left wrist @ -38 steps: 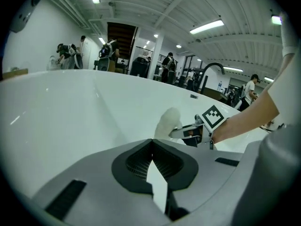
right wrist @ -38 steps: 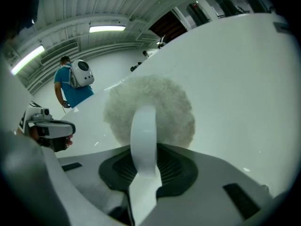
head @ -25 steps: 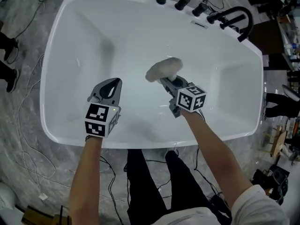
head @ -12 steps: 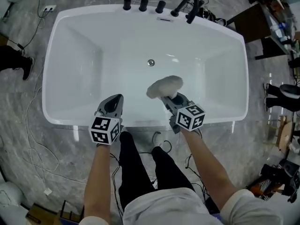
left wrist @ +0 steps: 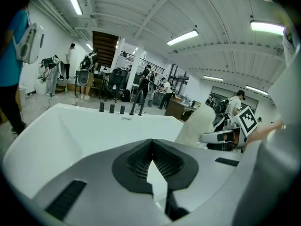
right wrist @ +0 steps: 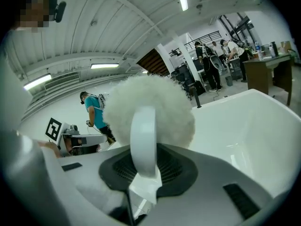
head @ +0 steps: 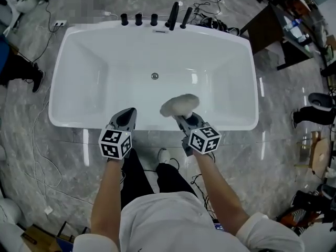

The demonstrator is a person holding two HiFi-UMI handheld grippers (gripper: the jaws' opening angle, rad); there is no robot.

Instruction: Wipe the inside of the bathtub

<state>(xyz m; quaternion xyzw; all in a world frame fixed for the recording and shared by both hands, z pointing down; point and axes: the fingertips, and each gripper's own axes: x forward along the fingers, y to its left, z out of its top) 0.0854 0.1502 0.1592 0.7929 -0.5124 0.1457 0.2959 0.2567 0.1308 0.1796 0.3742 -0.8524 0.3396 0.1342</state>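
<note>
The white bathtub lies crosswise in the head view, with its drain at the middle of the floor. My right gripper is shut on the white loop handle of a fluffy white wiping pad, held over the tub's near inner wall. The pad fills the middle of the right gripper view, in front of that gripper. My left gripper hovers at the near rim, shut with nothing in it. From there the pad shows to its right.
Three black knobs and a black faucet stand on the tub's far rim. Cables trail over the grey marble floor. A dark table stands at the upper right. Bystanders' feet show at both sides.
The view has drawn back, so the tub looks smaller and farther. Both grippers have come back from over the tub floor to its near rim; the right one still holds the pad.
</note>
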